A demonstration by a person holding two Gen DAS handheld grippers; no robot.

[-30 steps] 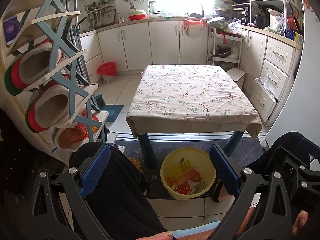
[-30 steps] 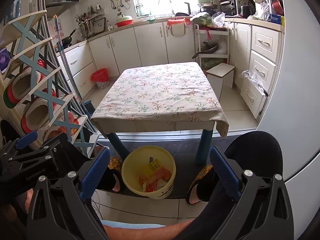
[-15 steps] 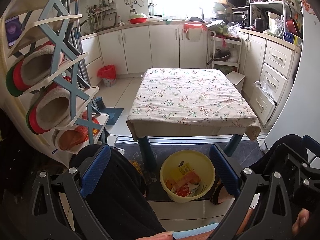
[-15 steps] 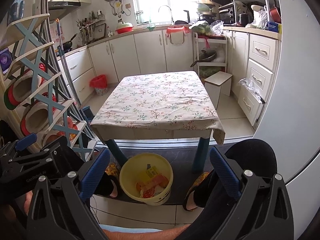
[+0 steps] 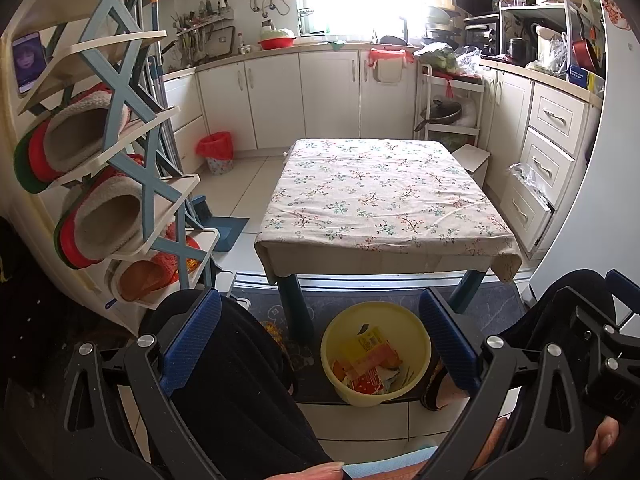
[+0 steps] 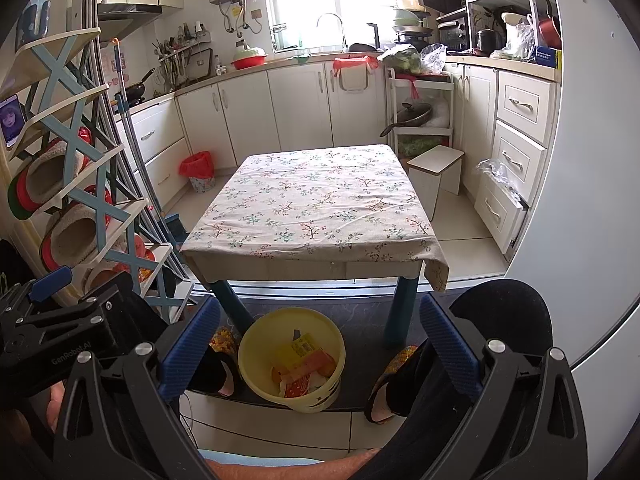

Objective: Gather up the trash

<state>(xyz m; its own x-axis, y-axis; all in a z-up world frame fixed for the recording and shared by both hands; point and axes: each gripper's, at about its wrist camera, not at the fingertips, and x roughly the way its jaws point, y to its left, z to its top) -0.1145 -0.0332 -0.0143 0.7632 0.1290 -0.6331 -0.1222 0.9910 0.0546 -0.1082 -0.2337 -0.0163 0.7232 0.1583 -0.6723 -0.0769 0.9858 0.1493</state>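
Observation:
A yellow bucket (image 5: 376, 352) stands on the dark floor mat in front of the low table; it also shows in the right wrist view (image 6: 292, 356). Crumpled wrappers (image 5: 370, 368), yellow, orange and red, lie inside it, also in the right wrist view (image 6: 306, 366). My left gripper (image 5: 320, 342) is open and empty, held above my lap with the bucket between its fingers in view. My right gripper (image 6: 318, 344) is open and empty, likewise behind the bucket. The table (image 5: 384, 196) carries only its floral cloth; it shows in the right wrist view too (image 6: 316, 204).
A shoe rack with slippers (image 5: 100, 184) stands close on the left. A red-lined bin (image 5: 218, 152) sits by the cabinets. A small white stool (image 6: 436, 176) stands right of the table. My slippered feet (image 6: 390, 384) flank the bucket. Drawers (image 5: 548, 160) line the right wall.
Both grippers have tilted up and drawn back slightly, so the table and bucket sit lower in view. Both stay open and empty. The bucket has not moved.

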